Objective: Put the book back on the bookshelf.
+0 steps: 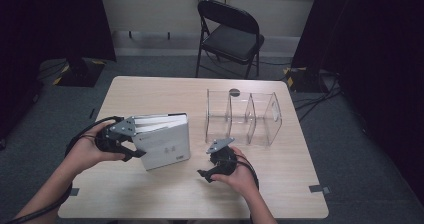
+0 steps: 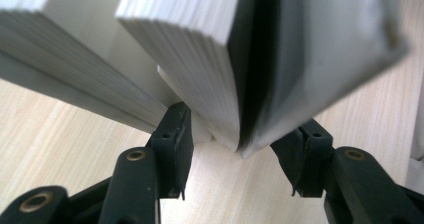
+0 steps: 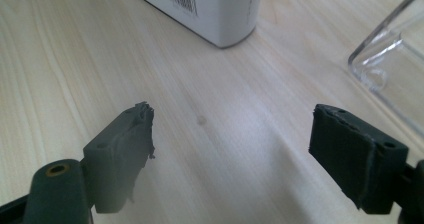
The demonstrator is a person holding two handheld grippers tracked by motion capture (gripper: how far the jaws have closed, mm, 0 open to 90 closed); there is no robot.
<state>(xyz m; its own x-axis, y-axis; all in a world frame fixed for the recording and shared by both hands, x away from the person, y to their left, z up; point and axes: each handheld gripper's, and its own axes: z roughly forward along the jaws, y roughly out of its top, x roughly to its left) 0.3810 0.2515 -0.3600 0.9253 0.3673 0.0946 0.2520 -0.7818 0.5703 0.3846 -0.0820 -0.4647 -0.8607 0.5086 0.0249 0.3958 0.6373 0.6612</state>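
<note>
Clearly the left gripper [image 1: 131,143] is the one at work: its jaws stand wide astride the near corner of the white book [image 1: 165,143], one jaw on each side, not yet closed on it. That book stands on edge, its long axis running away from the jaws toward the clear divider rack [image 1: 243,118] beyond. Off to its side the right gripper [image 1: 210,174] hovers wide and empty over bare table [image 1: 280,184], with open room ahead.
</note>
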